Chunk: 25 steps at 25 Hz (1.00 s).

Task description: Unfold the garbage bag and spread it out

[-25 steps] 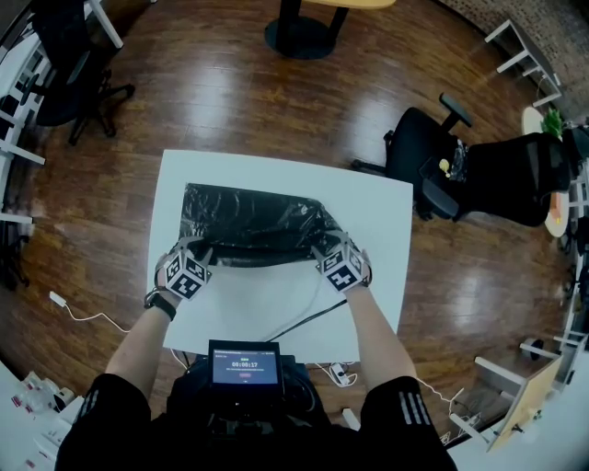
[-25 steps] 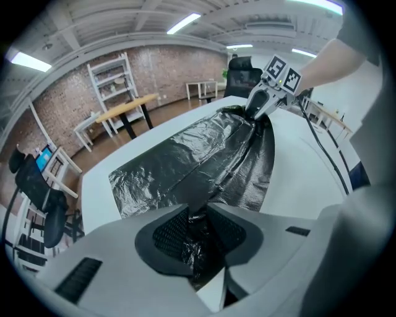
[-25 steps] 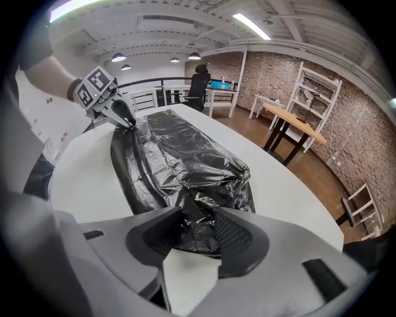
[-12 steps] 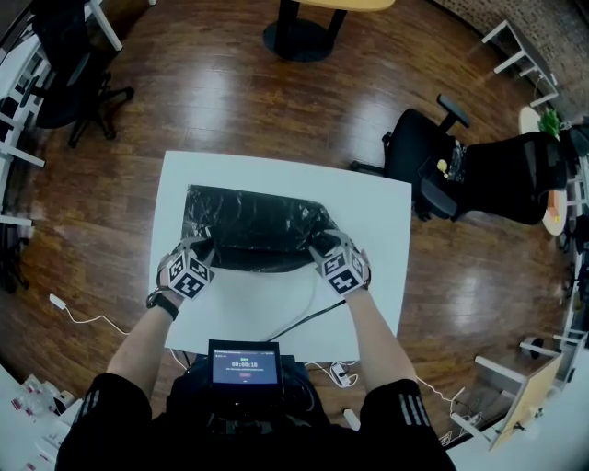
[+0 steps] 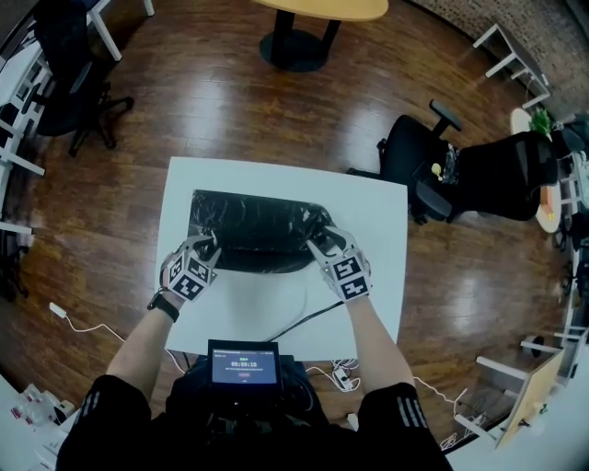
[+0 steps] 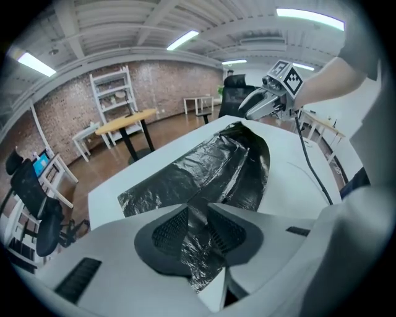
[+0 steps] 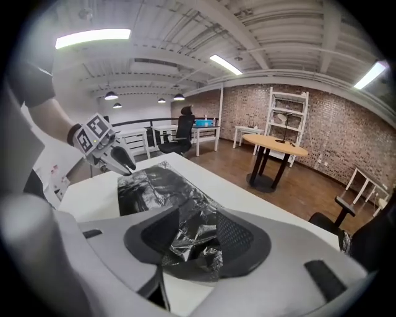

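A black garbage bag [image 5: 253, 230] lies partly spread and wrinkled on the white table [image 5: 368, 212]. Both grippers are at its near edge. My left gripper [image 5: 207, 246] is at the near left corner. In the left gripper view the film [image 6: 210, 167] rises from the table and passes between the pads of that gripper [image 6: 195, 229], which is shut on it. My right gripper [image 5: 322, 241] is at the near right corner. Its jaws have just been opening and now stand wide, with crumpled bag [image 7: 154, 186] loose between the pads of the gripper [image 7: 192, 238].
A black cable [image 5: 304, 322] runs over the near part of the table. Black office chairs [image 5: 433, 175] stand to the right and another chair [image 5: 64, 83] at the far left. A round wooden table [image 5: 322, 7] is beyond. A small screen [image 5: 244, 365] sits at the person's chest.
Both grippers have lifted a little at the bag's near edge, the right one more. The right jaws have opened wider around the crumpled corner.
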### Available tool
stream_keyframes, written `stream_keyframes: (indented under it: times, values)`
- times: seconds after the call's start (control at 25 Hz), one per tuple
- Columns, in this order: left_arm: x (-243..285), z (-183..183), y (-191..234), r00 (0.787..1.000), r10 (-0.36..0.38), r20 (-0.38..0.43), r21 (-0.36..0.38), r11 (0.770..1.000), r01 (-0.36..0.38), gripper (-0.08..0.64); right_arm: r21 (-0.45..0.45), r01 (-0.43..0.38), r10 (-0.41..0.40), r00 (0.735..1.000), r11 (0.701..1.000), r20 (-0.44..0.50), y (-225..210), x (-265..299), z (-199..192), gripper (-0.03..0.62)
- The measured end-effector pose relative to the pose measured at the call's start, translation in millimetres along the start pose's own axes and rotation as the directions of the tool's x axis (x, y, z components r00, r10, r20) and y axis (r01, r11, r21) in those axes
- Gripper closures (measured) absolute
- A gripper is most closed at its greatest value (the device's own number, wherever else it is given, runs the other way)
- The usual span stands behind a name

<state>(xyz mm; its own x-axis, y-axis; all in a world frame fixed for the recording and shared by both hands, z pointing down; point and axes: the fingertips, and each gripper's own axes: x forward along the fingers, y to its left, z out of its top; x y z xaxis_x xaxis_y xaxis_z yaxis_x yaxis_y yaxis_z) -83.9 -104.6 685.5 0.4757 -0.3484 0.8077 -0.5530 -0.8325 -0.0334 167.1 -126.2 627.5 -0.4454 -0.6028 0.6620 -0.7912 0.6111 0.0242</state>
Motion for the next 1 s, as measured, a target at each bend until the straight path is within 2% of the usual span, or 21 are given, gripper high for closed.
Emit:
stream_keyframes:
  times: [0.24,0.44,0.56,0.72,1.0]
  values:
    - [-22.1,12.7,-5.7,0.998,-0.02,0.061,0.033,0.999,0.018,0.459,0.057,0.04,-0.044,0.997,0.998,0.068,6.8,-20.7,18.3,0.37]
    - [-49.4,17.5,-13.1,0.989,-0.044,0.139,0.062,0.997,0.036,0.459,0.175,-0.003,-0.027,0.985,0.985,0.168,38.2,-50.1,47.4,0.385]
    - [-67.2,16.9,-17.2,0.982,-0.065,0.18,0.068,0.996,0.054,0.459,0.186,0.031,-0.07,0.976,0.982,0.205,54.8,-67.8,57.5,0.385]
    - [-87.6,16.9,-25.8,0.973,-0.081,0.216,0.08,0.995,0.065,0.459,0.247,0.044,-0.111,0.958,0.968,0.266,74.4,-98.3,72.4,0.385]
    - [-124.1,28.6,-47.5,0.956,-0.089,0.279,0.079,0.994,0.069,0.442,0.27,0.044,-0.138,0.932,0.962,0.336,101.5,-146.7,83.7,0.387]
